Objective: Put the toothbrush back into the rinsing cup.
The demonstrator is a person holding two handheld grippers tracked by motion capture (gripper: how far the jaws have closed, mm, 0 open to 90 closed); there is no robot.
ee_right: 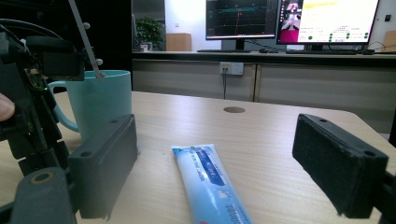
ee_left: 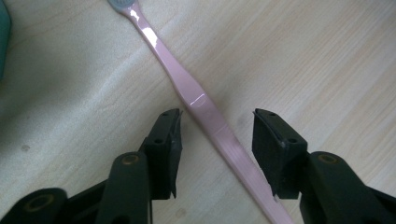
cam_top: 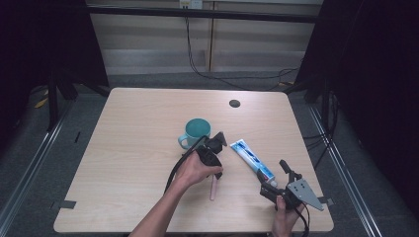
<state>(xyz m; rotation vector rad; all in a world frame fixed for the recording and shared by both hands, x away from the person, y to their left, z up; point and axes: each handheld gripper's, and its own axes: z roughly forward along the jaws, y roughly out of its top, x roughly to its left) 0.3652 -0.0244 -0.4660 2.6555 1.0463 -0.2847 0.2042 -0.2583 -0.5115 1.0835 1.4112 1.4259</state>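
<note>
A pink toothbrush (ee_left: 201, 100) lies flat on the wooden table (cam_top: 138, 123); its handle end (cam_top: 213, 187) sticks out below my left hand. My left gripper (ee_left: 217, 115) points down over it, open, one jaw on each side of the handle and neither pad touching it. From above, the left gripper (cam_top: 213, 170) sits just in front of a teal mug (cam_top: 196, 132). A white and blue toothpaste tube (cam_top: 252, 158) lies to the right. My right gripper (cam_top: 272, 170) rests low near the tube's near end, open wide, and the tube (ee_right: 208, 179) runs away between its jaws.
The mug (ee_right: 100, 100) stands upright left of the tube. A round cable hole (cam_top: 234, 103) sits near the table's far edge. Cables trail on the floor behind the table. Dark frames stand at both sides.
</note>
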